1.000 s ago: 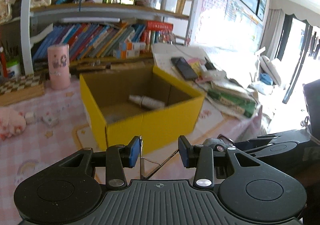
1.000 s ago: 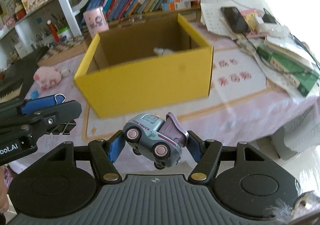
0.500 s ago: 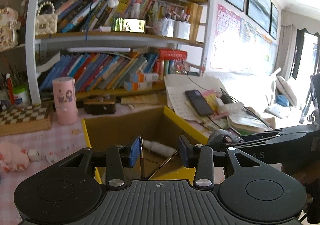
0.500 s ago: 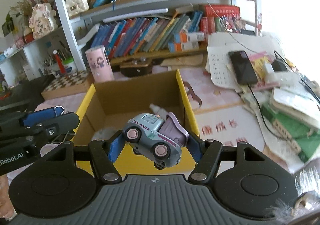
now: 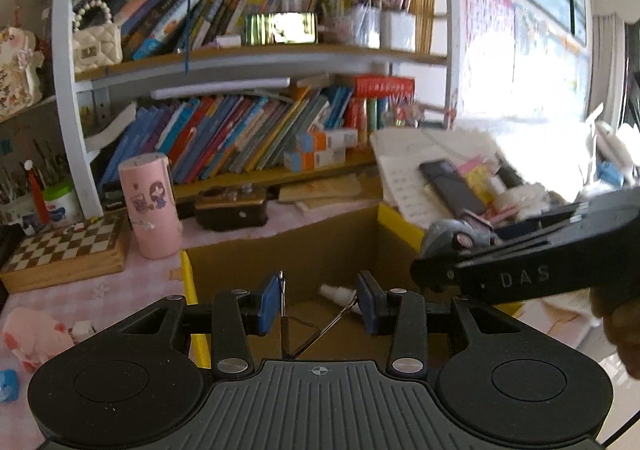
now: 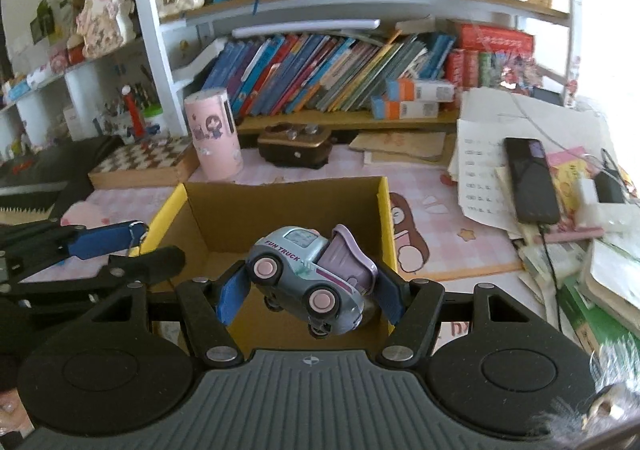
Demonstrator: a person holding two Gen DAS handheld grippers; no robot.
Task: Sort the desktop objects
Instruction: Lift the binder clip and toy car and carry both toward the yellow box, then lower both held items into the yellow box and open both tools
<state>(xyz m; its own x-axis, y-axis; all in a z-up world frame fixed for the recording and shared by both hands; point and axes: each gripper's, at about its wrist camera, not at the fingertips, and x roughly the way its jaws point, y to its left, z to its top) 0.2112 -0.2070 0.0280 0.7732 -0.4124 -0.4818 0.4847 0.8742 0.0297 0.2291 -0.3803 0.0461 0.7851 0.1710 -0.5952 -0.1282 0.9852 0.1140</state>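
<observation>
The yellow cardboard box stands open below both grippers, and a small white bottle lies on its floor. My right gripper is shut on a grey and purple toy truck, tilted nose up, above the box's near right part. From the left wrist view the truck hangs over the box's right wall. My left gripper is shut on a thin metal wire clip whose legs spread between the blue pads. It hovers over the box's left side, where its wire loop shows.
Behind the box stand a pink cylinder, a chessboard box and a dark brown case, under a packed bookshelf. A phone lies on stacked papers at the right. A pink plush lies at the left.
Both grippers have travelled forward from in front of the box to above its opening, carrying the truck and the wire clip. Their grips look the same.
</observation>
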